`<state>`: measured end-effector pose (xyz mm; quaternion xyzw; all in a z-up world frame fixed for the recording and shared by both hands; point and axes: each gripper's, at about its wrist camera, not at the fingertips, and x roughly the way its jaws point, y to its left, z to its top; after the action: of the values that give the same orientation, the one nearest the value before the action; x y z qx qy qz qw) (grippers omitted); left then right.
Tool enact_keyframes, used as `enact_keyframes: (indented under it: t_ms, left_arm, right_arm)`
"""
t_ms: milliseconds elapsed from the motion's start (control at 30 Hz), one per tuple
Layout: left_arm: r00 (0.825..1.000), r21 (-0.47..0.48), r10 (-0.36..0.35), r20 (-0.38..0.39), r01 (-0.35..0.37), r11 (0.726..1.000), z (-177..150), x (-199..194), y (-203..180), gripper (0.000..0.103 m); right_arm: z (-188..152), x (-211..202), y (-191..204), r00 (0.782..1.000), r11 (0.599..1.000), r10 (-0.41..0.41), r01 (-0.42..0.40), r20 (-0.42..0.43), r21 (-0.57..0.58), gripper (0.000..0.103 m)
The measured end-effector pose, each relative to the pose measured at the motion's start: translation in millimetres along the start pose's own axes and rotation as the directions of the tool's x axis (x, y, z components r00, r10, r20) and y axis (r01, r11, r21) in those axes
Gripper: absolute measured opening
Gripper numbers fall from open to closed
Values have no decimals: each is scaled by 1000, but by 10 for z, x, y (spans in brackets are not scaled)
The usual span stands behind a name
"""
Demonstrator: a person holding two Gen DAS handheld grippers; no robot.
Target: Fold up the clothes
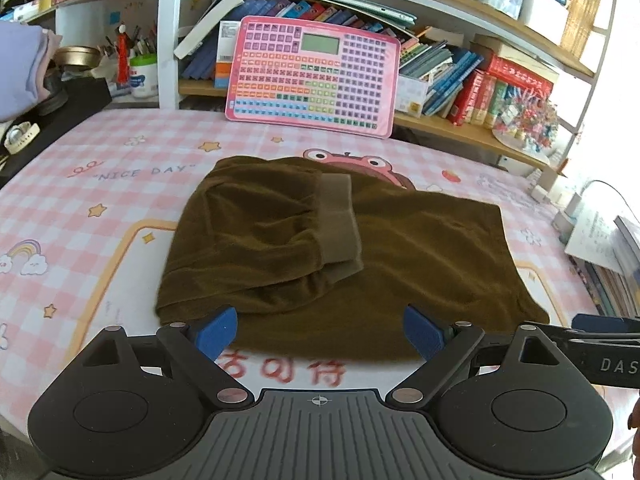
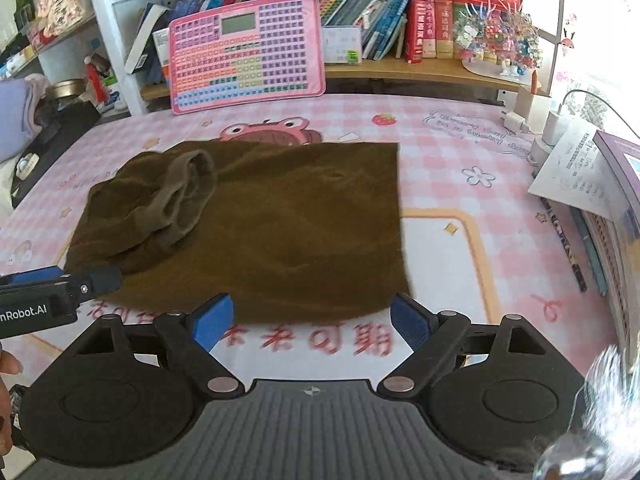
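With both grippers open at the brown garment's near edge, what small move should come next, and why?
Probably lower both and close on the near hem: the left gripper and right gripper stand open, empty, just short of the partly folded brown garment.

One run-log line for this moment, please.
garment: brown sweatshirt partly folded, sleeve across | left gripper: open, near hem | right gripper: open, near hem | surface: pink mat

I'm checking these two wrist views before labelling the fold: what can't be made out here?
- Brown garment: its near edge is hidden behind the left gripper in the left wrist view, and behind the right gripper in the right wrist view.
- Red print on the tablecloth: blurred in both views.
- Whether the garment's layers are even: its underside is hidden.
- Book spines: too small to read.
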<state>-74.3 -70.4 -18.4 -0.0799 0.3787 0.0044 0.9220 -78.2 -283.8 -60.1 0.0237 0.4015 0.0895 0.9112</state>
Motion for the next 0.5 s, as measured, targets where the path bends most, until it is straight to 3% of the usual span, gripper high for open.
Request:
enact_keyframes:
  t_ms: [200,333,500]
  left_arm:
    - [999,3,44,-21,-44,999,-41,116,-445,93]
    - [997,11,81,-18,-81,997,-79,132,-679,93]
    - [993,15,117,36,-117,993,-94,82,-813,93]
  right_arm:
    - [159,121,-523,999,999,37,-36,-19,37,85]
    - [233,219,-767,993,993,108,-106,-45,52,85]
    - [312,413,-1054,963,958,246,-224,-114,178,79]
